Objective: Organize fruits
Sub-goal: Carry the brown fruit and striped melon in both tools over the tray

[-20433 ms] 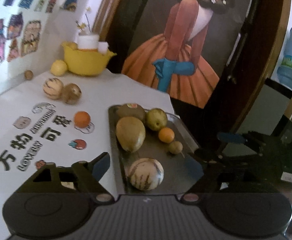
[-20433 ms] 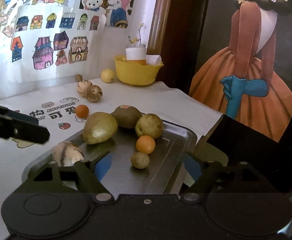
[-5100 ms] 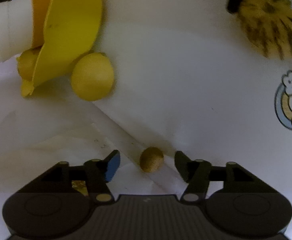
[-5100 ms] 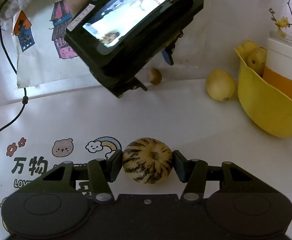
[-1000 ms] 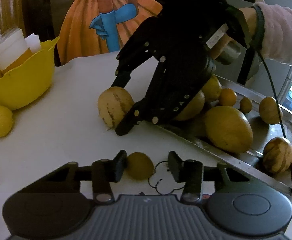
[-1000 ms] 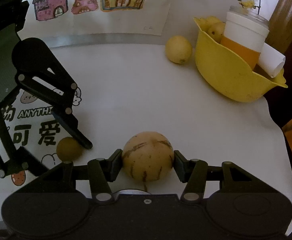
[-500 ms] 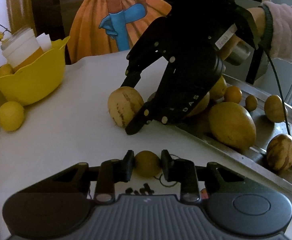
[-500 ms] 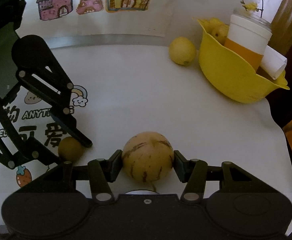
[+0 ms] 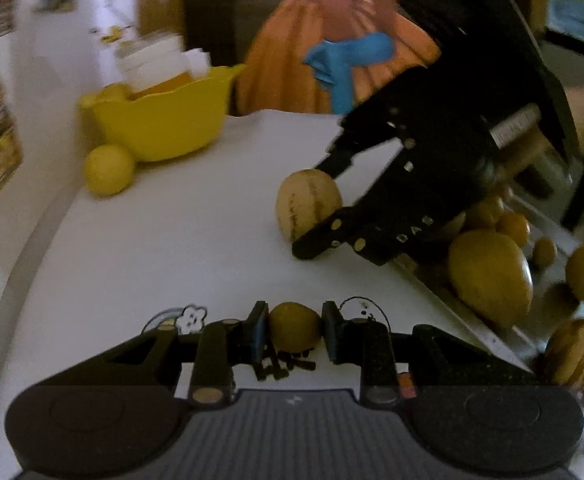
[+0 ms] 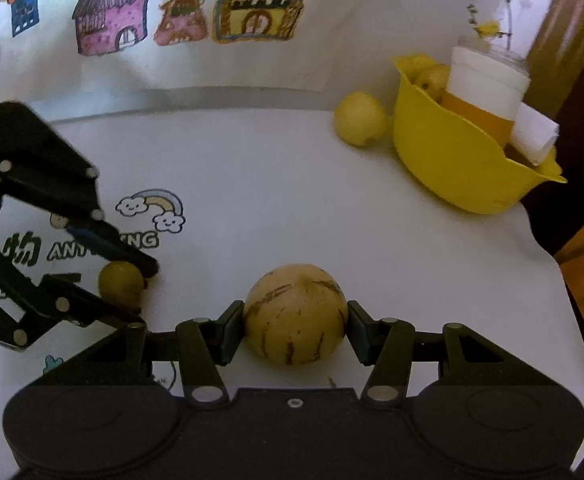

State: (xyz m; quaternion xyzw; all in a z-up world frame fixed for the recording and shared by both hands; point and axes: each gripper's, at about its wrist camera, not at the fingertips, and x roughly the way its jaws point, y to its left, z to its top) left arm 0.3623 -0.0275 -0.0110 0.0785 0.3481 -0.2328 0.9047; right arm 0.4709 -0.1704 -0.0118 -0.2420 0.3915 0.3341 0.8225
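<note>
Two tools clenched: left tool [image 9: 295, 326] on smooth round fruit [image 9: 294, 327], right tool [image 10: 295, 330] on striped melon [image 10: 295, 314]

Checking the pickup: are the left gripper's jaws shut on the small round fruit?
Shut. Both pads of the left gripper press the sides of the small round fruit.

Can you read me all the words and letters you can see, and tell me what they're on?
"ANY...NG", middle hidden: white printed table cover, beside the rainbow sticker.
"物": same cover, left of it.
"DAS": black right tongs, on their frame.
Black print under the left tongs: too blurred.
</note>
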